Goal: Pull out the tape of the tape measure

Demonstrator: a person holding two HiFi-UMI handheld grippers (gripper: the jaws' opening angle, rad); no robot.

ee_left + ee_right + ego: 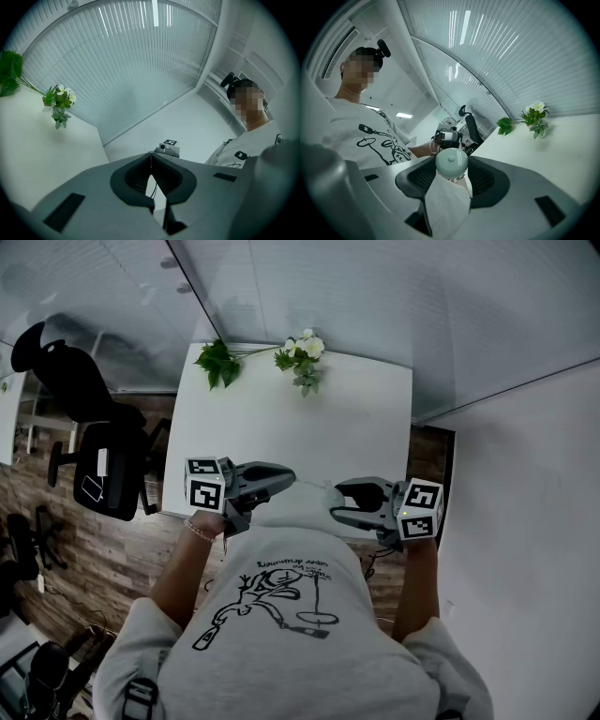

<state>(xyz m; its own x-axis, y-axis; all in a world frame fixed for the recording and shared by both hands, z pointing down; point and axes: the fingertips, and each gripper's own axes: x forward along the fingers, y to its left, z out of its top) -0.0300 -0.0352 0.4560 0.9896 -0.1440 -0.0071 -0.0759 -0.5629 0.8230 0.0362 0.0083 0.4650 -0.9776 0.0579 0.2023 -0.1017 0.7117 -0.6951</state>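
Observation:
My right gripper (339,501) is shut on a round pale-green tape measure (451,162) with a small button in the middle of its face. A broad white strip (446,204) hangs from the case toward the camera. My left gripper (289,480) faces the right one over the near edge of the white table (281,413). Its jaws are shut on a thin strip seen edge-on, the tape's end (151,161). A short pale length of tape (314,486) runs between the two grippers. In the left gripper view the right gripper (168,146) shows just beyond the jaws.
A spray of white flowers (302,354) and a green leaf sprig (217,362) lie at the table's far edge. A black office chair (103,442) stands to the left on the wooden floor. White walls rise behind and to the right of the table. The person's torso is close under both grippers.

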